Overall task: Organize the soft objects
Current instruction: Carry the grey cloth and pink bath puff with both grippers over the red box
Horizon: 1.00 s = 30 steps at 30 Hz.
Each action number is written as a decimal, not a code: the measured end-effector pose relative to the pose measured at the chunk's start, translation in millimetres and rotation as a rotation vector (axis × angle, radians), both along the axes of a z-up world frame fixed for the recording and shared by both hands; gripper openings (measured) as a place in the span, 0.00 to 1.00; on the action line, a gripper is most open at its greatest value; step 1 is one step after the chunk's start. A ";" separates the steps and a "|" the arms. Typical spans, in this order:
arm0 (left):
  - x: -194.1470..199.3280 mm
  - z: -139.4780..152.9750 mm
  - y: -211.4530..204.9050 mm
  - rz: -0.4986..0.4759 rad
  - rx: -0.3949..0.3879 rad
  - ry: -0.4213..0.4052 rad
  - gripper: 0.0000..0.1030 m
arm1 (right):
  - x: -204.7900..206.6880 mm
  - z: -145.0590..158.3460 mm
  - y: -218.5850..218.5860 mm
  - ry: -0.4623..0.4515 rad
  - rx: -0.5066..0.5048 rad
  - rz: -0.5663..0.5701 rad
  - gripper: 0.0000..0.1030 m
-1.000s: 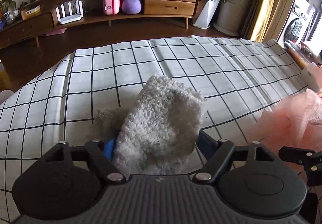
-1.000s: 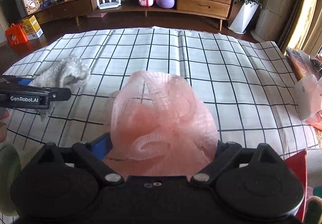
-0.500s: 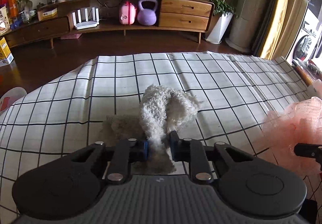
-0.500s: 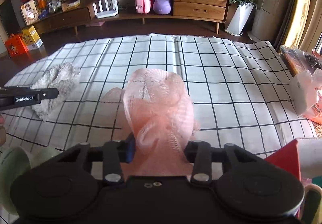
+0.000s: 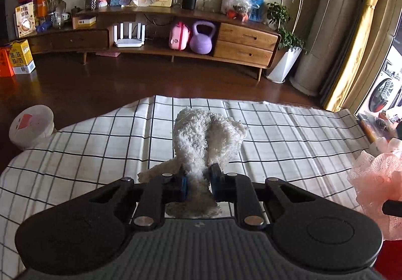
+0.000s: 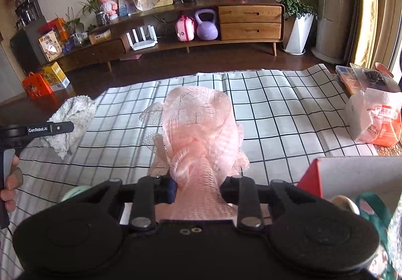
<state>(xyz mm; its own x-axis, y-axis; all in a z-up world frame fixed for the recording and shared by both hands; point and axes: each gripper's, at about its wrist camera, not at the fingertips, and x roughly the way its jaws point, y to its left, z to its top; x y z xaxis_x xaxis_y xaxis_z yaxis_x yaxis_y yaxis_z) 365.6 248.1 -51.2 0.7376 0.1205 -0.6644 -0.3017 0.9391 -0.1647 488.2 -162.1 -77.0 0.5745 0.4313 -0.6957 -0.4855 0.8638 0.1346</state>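
Behind everything stands a long wooden shelf with a purple weight on it, and in front of that shelf lies a white checked cloth spread over the work surface.

Nearer than the shelf, above the cloth, the left gripper is squeezed tight on a fluffy white towel. The towel sticks up out of its fingers. The right gripper is pinched on a pink mesh puff, which bulges up over the cloth too. Both soft things look lifted off the cloth, so I think the picking-up step is done and the carrying step is going on.

Next, each soft thing needs a home. I cannot tell where that home is. The hands should hold firm, because soft things can slip or droop.

On the right side of the cloth sits an orange and white bag, puffed full, but what is inside is hidden. Near the right gripper is a red and white box; its inside cannot be seen. Off the left side of the cloth is a round white tub with its lid on.
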 end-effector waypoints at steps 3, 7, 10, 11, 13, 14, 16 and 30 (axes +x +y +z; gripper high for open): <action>-17.3 20.2 -6.2 -0.009 0.005 -0.013 0.17 | -15.7 16.5 -10.3 -0.009 0.028 0.009 0.27; -42.7 46.3 -22.6 -0.029 0.006 -0.031 0.17 | -37.5 37.1 -25.5 -0.033 0.054 0.022 0.27; -62.0 65.3 -39.2 -0.049 0.009 -0.047 0.17 | -53.5 53.7 -40.5 -0.049 0.085 0.025 0.28; -68.6 71.5 -45.9 -0.055 0.009 -0.055 0.17 | -58.5 58.6 -46.1 -0.056 0.095 0.026 0.28; -79.1 83.0 -59.7 -0.076 0.007 -0.064 0.17 | -68.6 68.2 -59.6 -0.066 0.117 0.027 0.28; -86.1 88.9 -69.1 -0.086 0.008 -0.071 0.17 | -73.1 72.2 -66.3 -0.069 0.128 0.028 0.28; -96.6 99.2 -86.3 -0.112 0.009 -0.080 0.17 | -82.1 79.4 -81.1 -0.075 0.147 0.026 0.28; -124.4 127.8 -226.0 -0.319 -0.013 -0.108 0.17 | -127.7 99.5 -198.1 -0.111 0.212 -0.048 0.29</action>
<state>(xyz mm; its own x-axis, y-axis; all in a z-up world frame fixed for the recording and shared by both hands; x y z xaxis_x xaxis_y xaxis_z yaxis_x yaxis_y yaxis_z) 241.3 22.1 76.6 0.8033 -0.1359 -0.5799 0.0273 0.9810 -0.1920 360.4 -360.2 22.5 0.6656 0.5311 -0.5242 -0.4662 0.8445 0.2636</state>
